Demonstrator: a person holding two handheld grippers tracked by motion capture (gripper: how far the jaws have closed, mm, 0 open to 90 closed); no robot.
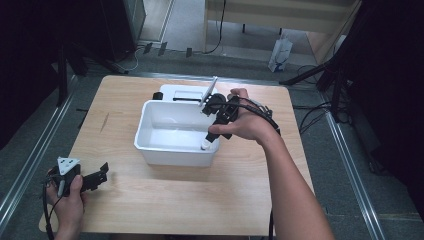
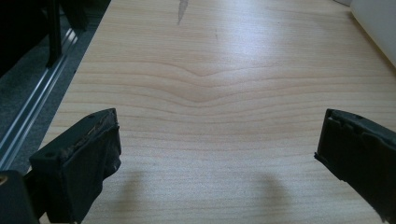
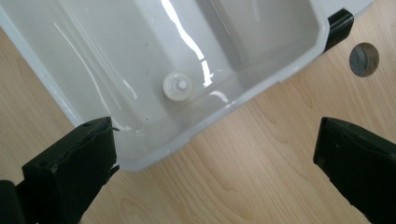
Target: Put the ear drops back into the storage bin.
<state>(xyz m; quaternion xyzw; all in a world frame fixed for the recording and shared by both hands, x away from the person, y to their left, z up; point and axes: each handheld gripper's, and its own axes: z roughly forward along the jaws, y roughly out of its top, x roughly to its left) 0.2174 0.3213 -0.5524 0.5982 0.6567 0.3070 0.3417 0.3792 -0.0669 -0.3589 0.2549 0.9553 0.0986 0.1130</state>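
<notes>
Here the right gripper (image 1: 207,142) hangs over the white tub's (image 1: 150,112) right near corner, jaws wide apart and empty. A small white cap (image 3: 178,86) lies inside the tub. The left gripper (image 1: 102,175), also open, rests at the table's (image 1: 165,200) near left corner.

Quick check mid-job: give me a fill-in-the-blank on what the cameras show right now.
1. The small white cap lies inside the white ____.
2. The right tool hangs over the bin with its jaws ____.
3. The left tool is above bare ____ tabletop, holding nothing.

Missing words: bin; open; wooden
</notes>
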